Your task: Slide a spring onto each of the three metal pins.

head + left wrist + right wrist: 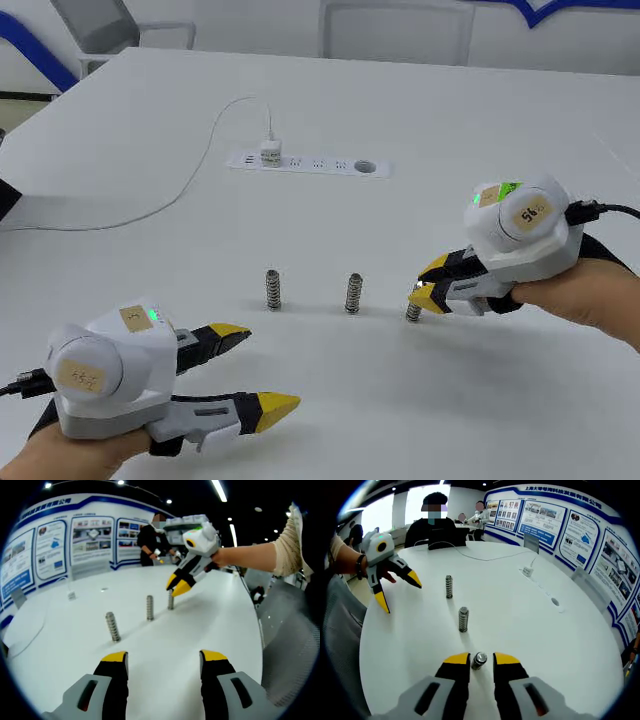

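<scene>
The right gripper [482, 656] straddles the coiled grey metal spring [480, 659], which stands upright on its pin on the white table [400, 120]. Its jaws are narrowly parted, perhaps touching it. The left gripper [270, 367], wide open and empty, sits well apart.

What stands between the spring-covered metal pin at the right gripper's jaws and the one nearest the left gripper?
Another upright metal pin wearing a grey coil spring, seen in the head view.

The white table [400, 120] is evenly lit by ceiling strips [219, 490]; soft shadows are thrown, and gripper-view edges are warped.
</scene>
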Demonstrator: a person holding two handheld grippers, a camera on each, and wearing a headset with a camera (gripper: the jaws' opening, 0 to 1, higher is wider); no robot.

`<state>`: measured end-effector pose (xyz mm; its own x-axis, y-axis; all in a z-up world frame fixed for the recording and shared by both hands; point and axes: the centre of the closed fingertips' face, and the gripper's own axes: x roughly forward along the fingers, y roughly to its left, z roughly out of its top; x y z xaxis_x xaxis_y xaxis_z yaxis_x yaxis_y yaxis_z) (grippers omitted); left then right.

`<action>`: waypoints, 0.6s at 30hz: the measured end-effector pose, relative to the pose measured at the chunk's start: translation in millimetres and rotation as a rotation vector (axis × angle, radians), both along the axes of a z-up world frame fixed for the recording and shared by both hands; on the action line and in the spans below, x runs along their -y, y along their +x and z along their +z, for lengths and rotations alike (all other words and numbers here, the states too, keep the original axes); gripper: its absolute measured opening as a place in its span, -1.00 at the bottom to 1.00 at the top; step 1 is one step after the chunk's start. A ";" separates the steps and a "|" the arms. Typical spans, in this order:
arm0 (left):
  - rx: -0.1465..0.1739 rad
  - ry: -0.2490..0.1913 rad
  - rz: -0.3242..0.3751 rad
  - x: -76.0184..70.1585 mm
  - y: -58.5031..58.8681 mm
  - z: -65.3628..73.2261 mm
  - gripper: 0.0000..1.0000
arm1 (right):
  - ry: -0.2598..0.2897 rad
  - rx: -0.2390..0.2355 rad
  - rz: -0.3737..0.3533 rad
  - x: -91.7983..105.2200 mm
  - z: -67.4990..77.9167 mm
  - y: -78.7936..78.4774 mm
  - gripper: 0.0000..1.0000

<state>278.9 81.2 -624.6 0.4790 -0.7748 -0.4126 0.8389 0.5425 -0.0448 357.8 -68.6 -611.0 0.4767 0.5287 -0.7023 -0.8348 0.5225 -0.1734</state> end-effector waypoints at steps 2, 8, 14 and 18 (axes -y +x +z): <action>-0.001 0.000 0.000 -0.2 0.0 -0.1 0.17 | 0.012 0.007 -0.005 0.3 2.4 -0.4 -0.59; 0.000 0.001 0.005 -2.0 1.8 0.5 0.19 | 0.042 0.022 -0.018 1.3 11.0 -3.1 -0.51; 0.004 0.000 0.010 -3.1 3.9 2.2 0.20 | 0.075 0.039 -0.025 3.6 19.0 -8.2 -0.47; 0.006 -0.003 0.013 -3.7 5.1 3.1 0.21 | 0.117 0.045 -0.032 3.6 24.9 -12.8 -0.43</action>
